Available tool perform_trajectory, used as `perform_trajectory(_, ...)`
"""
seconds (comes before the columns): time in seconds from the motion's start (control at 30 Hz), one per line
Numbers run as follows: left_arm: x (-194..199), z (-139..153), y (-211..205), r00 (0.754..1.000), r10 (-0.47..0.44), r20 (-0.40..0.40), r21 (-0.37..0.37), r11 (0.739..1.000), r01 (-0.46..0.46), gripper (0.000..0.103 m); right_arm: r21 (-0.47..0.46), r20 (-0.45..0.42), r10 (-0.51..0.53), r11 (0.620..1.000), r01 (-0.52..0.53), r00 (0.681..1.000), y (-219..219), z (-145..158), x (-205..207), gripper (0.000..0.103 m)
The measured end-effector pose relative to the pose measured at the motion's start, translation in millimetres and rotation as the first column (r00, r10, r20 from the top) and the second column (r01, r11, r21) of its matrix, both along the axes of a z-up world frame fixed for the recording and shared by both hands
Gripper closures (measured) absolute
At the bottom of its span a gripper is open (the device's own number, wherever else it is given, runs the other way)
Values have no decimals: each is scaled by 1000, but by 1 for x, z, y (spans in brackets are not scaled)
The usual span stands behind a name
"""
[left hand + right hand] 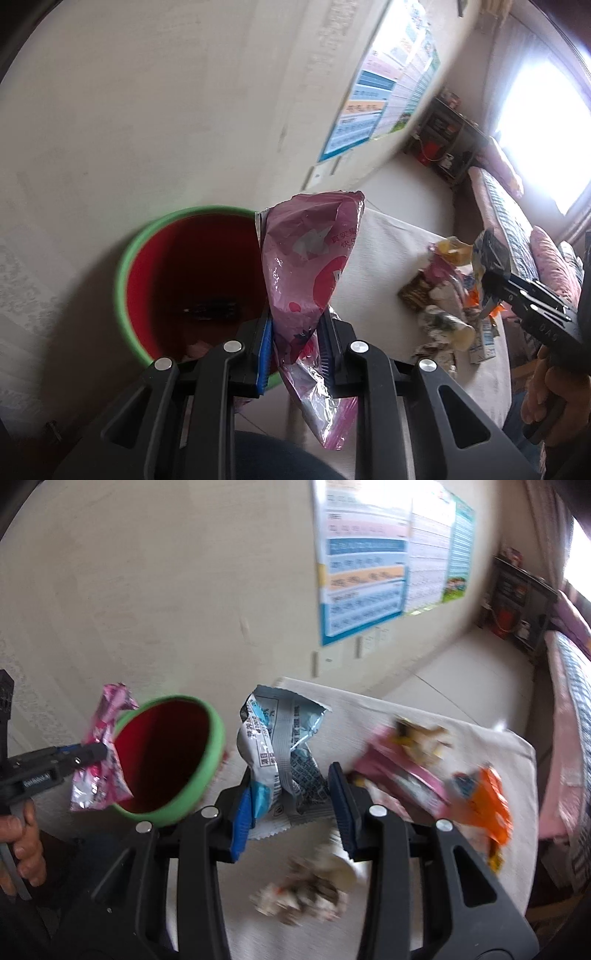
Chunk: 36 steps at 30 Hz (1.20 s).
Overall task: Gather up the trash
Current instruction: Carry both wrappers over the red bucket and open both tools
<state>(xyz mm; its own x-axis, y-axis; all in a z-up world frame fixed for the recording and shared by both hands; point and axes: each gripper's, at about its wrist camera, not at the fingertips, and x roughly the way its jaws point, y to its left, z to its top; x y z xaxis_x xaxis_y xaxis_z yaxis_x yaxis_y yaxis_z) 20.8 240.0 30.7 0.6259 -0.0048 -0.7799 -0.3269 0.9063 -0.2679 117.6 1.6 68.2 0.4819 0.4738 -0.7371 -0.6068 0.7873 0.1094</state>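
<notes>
Left wrist: tongs [295, 347] pinch a crinkled, seemingly empty pink wrapper [308, 266].

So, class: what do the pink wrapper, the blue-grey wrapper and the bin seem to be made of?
Pink wrapper: probably foil-lined plastic film; glossy, crinkled, silvery inside.
Blue-grey wrapper: similar glossy film, zigzag-cut edge.
Bin: likely smooth moulded plastic, green rim, red inside.

daylight from window [543, 136] blown out | motion blur | fisheye-warped edges
</notes>
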Motion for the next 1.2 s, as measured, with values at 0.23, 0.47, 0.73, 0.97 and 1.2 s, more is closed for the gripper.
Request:
perform_trajectory(0.23,-12,-5,34,999,50,-13,14,999,-50,84,22,-6,108,994,-107,994,70,1,-11,65)
perform_trajectory(0.47,-21,-13,65,996,82,-25,11,997,-82,83,29,-26,175,984,-174,984,123,-5,-11,65)
perform_trajectory(0.73,-31,-32,88,994,101,-29,-38,994,-102,83,31,-66,222,975,-221,973,165,-20,-5,65)
perform_trajectory(0.97,-31,-42,100,993,113,-27,-69,991,-114,82,36,-93,243,970,-241,966,188,-29,-3,64)
perform_trajectory(1.2,-38,-46,104,990,136,-32,-50,989,-138,39,50,-107,214,976,-210,971,186,-31,3,35)
